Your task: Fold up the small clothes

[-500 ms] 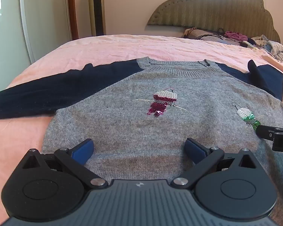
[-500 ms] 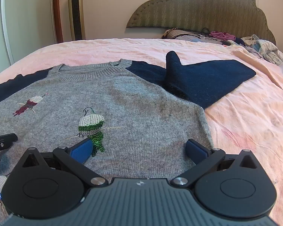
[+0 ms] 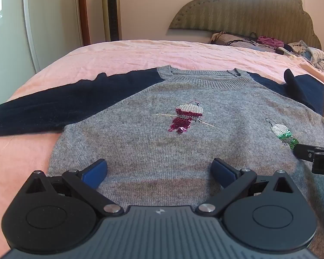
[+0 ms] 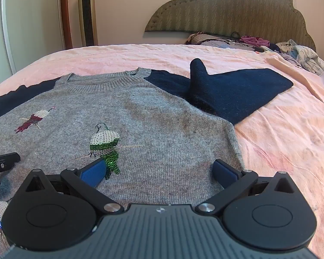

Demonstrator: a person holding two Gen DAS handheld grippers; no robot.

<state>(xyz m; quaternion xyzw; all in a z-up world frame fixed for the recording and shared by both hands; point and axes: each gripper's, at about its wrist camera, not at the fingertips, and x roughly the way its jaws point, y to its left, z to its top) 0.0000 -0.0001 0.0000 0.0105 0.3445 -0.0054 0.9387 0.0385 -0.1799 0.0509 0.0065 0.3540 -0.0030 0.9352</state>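
Here grey sweater (image 3: pixel 153 151) lies flat, navy sleeves spread, sequin figures; both grippers' fingers (image 3: pixel 95 171) wide apart, empty.

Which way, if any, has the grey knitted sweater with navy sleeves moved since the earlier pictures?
No. The grey knitted sweater lies in the same place against the bed's olive headboard in both views.

A grey sweater (image 3: pixel 140 151) with navy sleeves and sequined magenta and green figures is lying on a pink bed (image 3: pixel 140 56).
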